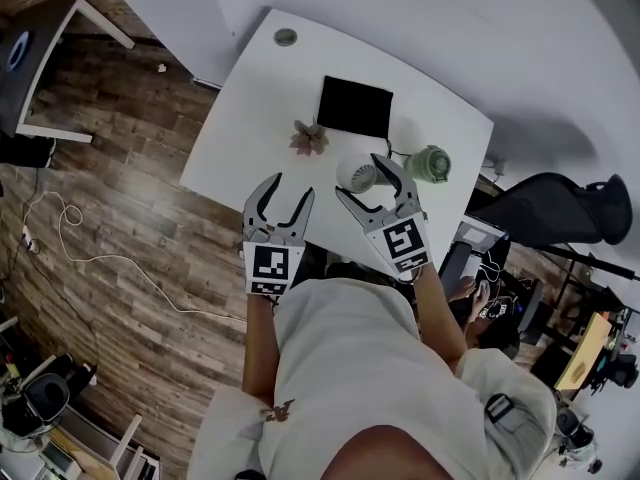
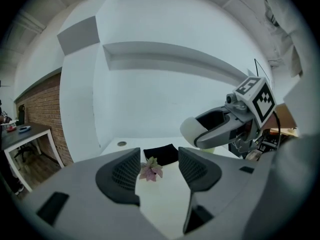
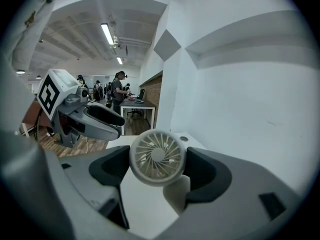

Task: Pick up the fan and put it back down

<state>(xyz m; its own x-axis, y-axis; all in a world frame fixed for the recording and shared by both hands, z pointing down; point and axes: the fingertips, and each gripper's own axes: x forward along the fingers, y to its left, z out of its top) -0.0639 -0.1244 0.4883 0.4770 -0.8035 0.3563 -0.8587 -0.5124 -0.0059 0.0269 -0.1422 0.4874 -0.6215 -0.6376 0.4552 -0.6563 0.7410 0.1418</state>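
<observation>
A small white fan (image 1: 355, 171) with a round grille (image 3: 150, 151) sits between the jaws of my right gripper (image 1: 359, 177), above the near right part of the white table (image 1: 250, 108). Both pads (image 3: 112, 171) press on the sides of its head, so the right gripper (image 3: 157, 160) is shut on it. Its stand (image 3: 176, 196) hangs below the head; whether it touches the table I cannot tell. My left gripper (image 1: 290, 186) is open and empty beside it, over the table's near edge, and points toward a small pink plant (image 2: 151, 170).
A black pad (image 1: 355, 106) lies at the table's middle, with the plant (image 1: 309, 138) in front of it. A green fan (image 1: 430, 164) stands at the right edge. A round grommet (image 1: 285, 37) marks the far corner. A dark office chair (image 1: 560, 208) stands to the right.
</observation>
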